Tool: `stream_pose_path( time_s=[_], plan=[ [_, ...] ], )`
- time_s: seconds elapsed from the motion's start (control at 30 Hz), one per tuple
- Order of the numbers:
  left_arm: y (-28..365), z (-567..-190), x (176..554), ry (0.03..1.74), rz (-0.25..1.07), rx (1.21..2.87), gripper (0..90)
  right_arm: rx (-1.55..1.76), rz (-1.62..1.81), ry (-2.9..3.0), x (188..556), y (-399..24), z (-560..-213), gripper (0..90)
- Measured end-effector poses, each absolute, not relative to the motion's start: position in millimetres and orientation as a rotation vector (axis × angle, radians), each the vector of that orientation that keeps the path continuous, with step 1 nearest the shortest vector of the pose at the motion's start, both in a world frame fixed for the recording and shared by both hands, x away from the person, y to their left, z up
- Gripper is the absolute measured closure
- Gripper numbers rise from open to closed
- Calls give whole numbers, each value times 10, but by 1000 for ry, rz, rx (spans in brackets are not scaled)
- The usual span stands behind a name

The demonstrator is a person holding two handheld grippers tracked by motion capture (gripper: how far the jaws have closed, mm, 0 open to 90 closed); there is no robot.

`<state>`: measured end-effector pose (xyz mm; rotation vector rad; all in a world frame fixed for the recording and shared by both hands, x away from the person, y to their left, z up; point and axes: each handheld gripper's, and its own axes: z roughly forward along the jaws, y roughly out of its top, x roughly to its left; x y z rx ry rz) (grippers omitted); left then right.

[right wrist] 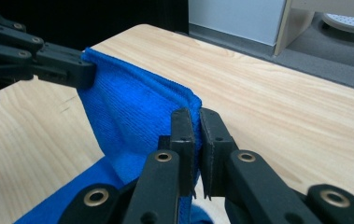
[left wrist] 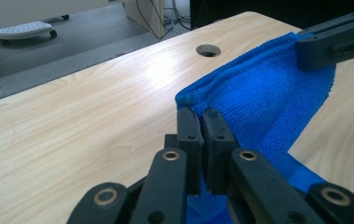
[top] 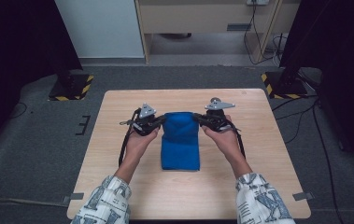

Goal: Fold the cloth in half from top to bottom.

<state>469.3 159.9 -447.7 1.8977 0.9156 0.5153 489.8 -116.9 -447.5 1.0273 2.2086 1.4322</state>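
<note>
In the high view, a blue cloth (top: 180,140) lies folded on the middle of the desk (top: 118,112), its near part flat and its far edge raised between the two claws. The left claw (top: 161,119) grips the far left corner and the right claw (top: 196,116) grips the far right corner, each held in a hand with a patterned sleeve (top: 104,205) behind it. In the left gripper view, the left claw (left wrist: 201,116) is clenched on the cloth's (left wrist: 268,102) hemmed corner, and the right claw (left wrist: 305,51) pinches the other corner farther off; a round hole (left wrist: 208,50) shows in the desk beyond. In the right gripper view, the right claw (right wrist: 195,116) is clamped on the cloth's (right wrist: 128,112) corner, with the left claw (right wrist: 87,72) holding the opposite corner and the edge taut between them.
</note>
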Motion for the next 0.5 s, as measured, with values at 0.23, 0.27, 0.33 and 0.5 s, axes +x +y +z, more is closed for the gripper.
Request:
stream_pose_path(
  time_s=[0.23, 0.27, 0.33, 0.5],
  plan=[
    [1615, -4440, 4599, 906, 506, 1897, 870, 1012, 1436, 2231, 4741, -1168, -4567, 851],
    [1610, -4440, 4574, 900, 508, 1902, 870, 1007, 1437, 2234, 4721, -1168, -4573, 851],
    [1606, -4453, 4529, 894, 506, 1912, 870, 992, 1428, 2243, 4684, -1169, -4582, 851],
    [1641, -4491, 4444, 899, 495, 1912, 869, 989, 1421, 2262, 4632, -1162, -4615, 847]
  ],
)
